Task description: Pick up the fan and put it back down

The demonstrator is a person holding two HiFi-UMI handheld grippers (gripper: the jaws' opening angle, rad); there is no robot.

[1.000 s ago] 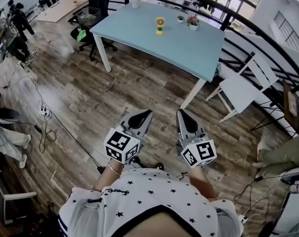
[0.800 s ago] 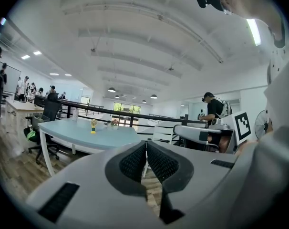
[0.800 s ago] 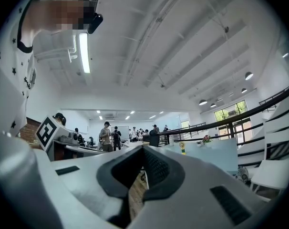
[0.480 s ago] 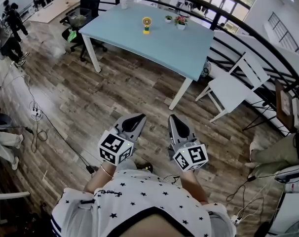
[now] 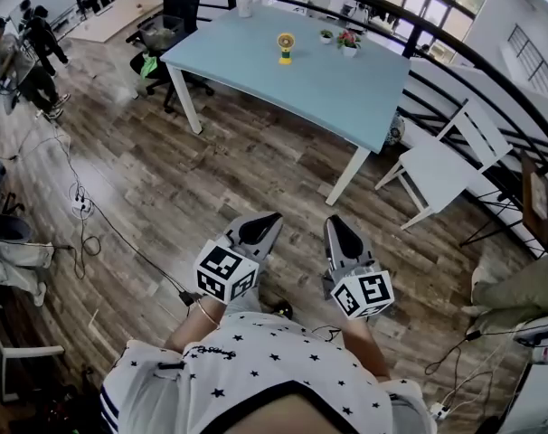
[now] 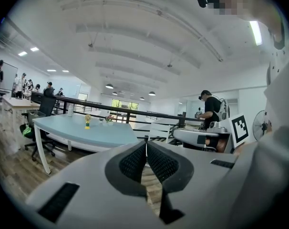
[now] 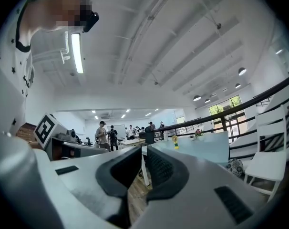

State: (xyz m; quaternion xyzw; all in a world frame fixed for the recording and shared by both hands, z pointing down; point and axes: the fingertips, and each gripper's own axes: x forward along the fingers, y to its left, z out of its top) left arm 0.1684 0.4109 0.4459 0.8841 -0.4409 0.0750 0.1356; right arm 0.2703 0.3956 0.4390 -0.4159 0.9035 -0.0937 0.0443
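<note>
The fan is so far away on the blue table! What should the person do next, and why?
Probably step forward to the table. The fan stands upright toward its far side, with a stretch of wooden floor between the table and the person, so it looks out of reach from here.

the fan (image 5: 285, 47) on the far table (image 5: 346, 89) is too small for detail.

A white chair (image 5: 441, 165) stands beside the pale blue table (image 5: 328, 84) bearing two small potted plants (image 5: 350, 42).
</note>
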